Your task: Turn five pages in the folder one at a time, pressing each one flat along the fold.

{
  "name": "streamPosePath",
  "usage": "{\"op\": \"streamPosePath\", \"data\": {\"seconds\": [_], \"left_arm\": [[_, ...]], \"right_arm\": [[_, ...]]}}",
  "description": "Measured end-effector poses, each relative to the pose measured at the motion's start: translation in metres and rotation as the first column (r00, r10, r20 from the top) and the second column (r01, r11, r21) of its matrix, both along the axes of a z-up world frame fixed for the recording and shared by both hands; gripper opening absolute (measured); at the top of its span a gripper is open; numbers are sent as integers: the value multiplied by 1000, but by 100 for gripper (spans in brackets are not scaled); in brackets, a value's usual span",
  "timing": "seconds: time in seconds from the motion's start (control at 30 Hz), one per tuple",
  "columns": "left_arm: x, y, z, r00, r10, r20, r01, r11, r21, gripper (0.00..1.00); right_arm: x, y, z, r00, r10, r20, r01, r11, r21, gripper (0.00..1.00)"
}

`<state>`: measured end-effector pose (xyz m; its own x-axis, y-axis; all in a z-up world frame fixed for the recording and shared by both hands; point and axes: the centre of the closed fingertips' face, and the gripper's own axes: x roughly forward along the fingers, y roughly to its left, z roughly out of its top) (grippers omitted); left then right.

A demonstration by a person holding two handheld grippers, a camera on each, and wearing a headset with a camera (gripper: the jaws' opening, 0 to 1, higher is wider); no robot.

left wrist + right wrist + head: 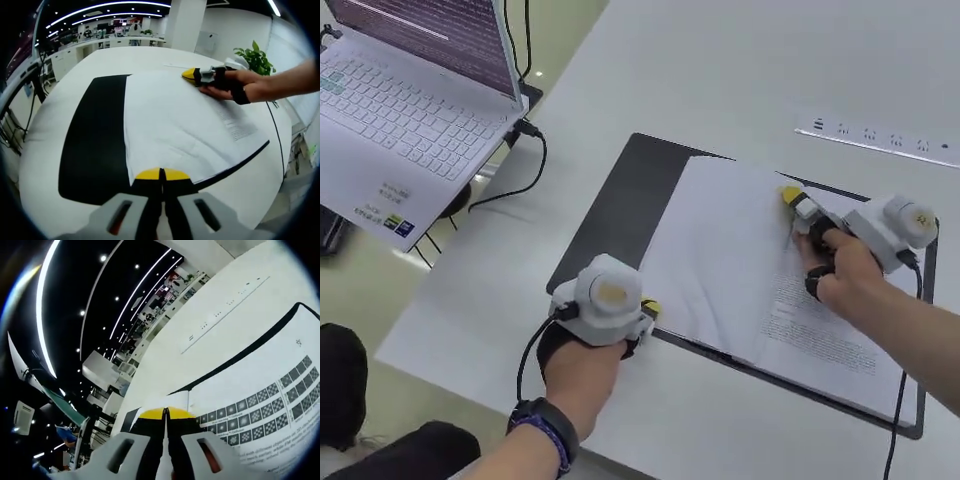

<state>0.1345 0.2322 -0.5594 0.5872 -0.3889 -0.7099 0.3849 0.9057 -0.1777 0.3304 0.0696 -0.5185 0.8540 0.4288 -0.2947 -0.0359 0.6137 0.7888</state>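
The folder [620, 200] lies open on the white table, its black left cover partly bare. A white turned page [720, 250] [175, 120] lies across the middle, and a printed page [820, 335] lies to its right. My left gripper [650, 308] [162, 174] is shut, its yellow tips at the near edge of the white page, over the black cover. My right gripper [790, 195] [166, 413] is shut too, tips down on the paper near the folder's far edge, beside a sheet printed with checker patterns [260, 410]. It also appears in the left gripper view as the right gripper [192, 75].
An open laptop [410, 100] sits at the far left on a stand, with black cables [520, 170] trailing toward the folder. A white power strip [880, 135] lies beyond the folder. The table edge runs close on the left and near sides.
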Motion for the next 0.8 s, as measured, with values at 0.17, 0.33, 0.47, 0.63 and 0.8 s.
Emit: {"op": "streamPosePath", "data": {"seconds": [0.17, 0.33, 0.47, 0.63, 0.8], "left_arm": [[0, 0, 0, 1000, 3, 1, -3, 1000, 4, 0], [0, 0, 0, 1000, -2, 1, 2, 1000, 7, 0], [0, 0, 0, 1000, 4, 5, -4, 1000, 5, 0], [0, 0, 0, 1000, 0, 8, 0, 1000, 8, 0], [0, 0, 0, 1000, 5, 7, -5, 1000, 6, 0]], "right_arm": [[21, -12, -12, 999, -36, -3, 36, 999, 13, 0], [29, -18, -21, 999, -31, -10, 32, 999, 28, 0], [23, -16, -25, 1000, 6, -6, -6, 1000, -1, 0], [8, -13, -30, 997, 76, 10, -76, 997, -21, 0], [-13, -7, -33, 990, 141, 22, -140, 990, -36, 0]]}}
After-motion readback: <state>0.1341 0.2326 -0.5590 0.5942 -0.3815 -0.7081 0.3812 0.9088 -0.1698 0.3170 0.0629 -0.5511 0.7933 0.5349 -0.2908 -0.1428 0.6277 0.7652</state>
